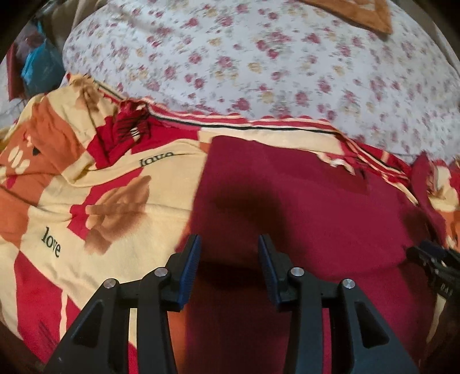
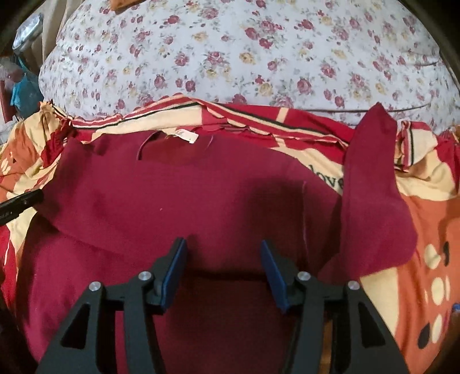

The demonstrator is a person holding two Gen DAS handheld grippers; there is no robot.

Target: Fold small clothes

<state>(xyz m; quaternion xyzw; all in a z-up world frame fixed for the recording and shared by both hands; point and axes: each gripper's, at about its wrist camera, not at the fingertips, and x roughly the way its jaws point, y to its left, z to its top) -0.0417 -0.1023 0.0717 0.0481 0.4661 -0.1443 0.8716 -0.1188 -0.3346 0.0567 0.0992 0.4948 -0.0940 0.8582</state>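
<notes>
A dark red shirt (image 2: pixel 178 201) lies flat on a patterned blanket (image 1: pixel 115 184) — neckline and white label (image 2: pixel 184 135) at the far end, long axis near to far, right sleeve splayed outward. Beyond, a floral pillow (image 2: pixel 230 51). Left gripper (image 1: pixel 229 244) and right gripper (image 2: pixel 222 248) hover above — jaws apart, empty.

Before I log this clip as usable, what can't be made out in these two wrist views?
- Maroon shirt: its lower hem is cut off by the bottom edge and hidden behind the right gripper in the right wrist view.
- Neck label: too small to read, right wrist view.
- Floral cover: motion-blurred in the left wrist view.
- Orange cloth: cut off by the top edge, left wrist view.
</notes>
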